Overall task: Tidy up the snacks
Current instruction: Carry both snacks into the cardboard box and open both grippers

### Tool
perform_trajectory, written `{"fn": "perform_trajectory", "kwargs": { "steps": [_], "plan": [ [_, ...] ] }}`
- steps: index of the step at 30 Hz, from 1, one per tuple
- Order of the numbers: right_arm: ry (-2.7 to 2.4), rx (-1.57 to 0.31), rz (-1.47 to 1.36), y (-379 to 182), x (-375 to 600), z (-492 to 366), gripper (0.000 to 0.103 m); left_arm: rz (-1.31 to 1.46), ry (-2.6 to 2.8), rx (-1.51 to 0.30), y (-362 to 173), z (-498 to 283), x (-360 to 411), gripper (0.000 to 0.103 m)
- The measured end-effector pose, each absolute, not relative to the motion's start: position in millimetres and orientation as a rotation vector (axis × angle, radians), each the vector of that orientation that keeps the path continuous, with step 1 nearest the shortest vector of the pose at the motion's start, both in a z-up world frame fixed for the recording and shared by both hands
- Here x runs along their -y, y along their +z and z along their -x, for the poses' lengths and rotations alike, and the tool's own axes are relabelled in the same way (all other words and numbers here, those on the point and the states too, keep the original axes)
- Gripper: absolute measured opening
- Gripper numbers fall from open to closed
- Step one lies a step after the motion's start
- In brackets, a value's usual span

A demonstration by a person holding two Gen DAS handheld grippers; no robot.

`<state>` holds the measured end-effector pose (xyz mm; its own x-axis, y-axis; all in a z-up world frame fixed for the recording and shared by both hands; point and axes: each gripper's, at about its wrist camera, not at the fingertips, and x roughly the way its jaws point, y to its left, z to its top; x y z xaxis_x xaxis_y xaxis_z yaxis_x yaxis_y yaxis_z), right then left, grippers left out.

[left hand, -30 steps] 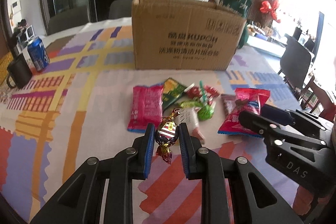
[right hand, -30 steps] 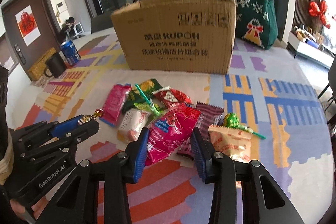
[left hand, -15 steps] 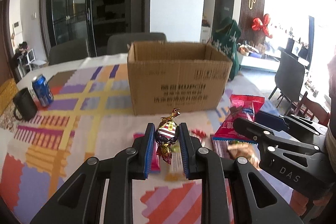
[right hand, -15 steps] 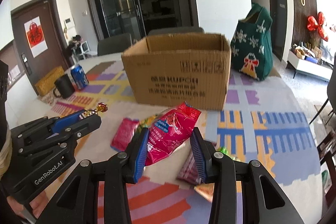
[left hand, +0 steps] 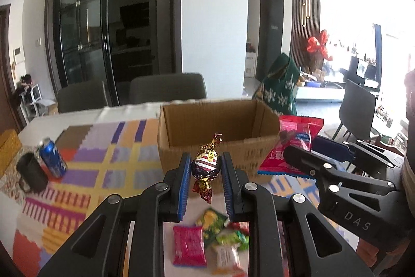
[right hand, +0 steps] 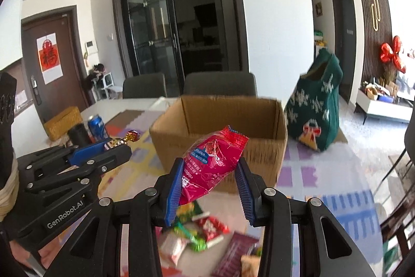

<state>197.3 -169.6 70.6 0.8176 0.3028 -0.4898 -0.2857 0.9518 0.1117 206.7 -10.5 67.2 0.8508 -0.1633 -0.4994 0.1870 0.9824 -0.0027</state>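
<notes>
Beyond the patchwork-patterned table (left hand: pixel 85 173), an open brown cardboard box (left hand: pixel 218 118) is seen ahead of both grippers. A foil-wrapped striped candy (left hand: pixel 206 166) is clamped in the left gripper (left hand: pixel 205 182); a pink crinkly snack packet (right hand: pixel 211 163) is pinched by the right gripper (right hand: pixel 210 188).

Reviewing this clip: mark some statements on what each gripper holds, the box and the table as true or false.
1. The left gripper holds a wrapped candy. True.
2. The right gripper is empty. False: it grips a red snack bag.
3. The cardboard box is taped shut. False: its top is open.
4. A blue can stands beside a dark mug. True.
5. Snacks remain on the tablecloth. True.
</notes>
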Motion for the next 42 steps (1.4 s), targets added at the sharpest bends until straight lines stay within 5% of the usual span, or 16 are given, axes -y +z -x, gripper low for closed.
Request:
{"fn": "perform_trajectory", "kwargs": {
  "steps": [13,29,31,34,36,42],
  "plan": [
    [0.317,-0.527,-0.022,101,166,-268,0.041,-0.003,-0.230,-0.605,91,-286,5,0.024],
    [0.295,-0.699,-0.057,77,174,-346,0.041,-0.004,-0.227,-0.806,58,-362,14,0.024],
    [0.287,-0.716,-0.054,72,174,-351,0.041,-0.003,-0.217,-0.823,56,-367,13,0.028],
    [0.280,-0.746,-0.053,67,174,-356,0.044,0.000,-0.197,-0.832,54,-364,12,0.053],
    [0.267,-0.743,-0.053,65,176,-355,0.056,-0.019,-0.182,-0.829,53,-359,11,0.054],
    [0.248,-0.716,-0.025,71,177,-337,0.056,-0.033,-0.166,-0.799,60,-338,9,0.057]
  ]
}}
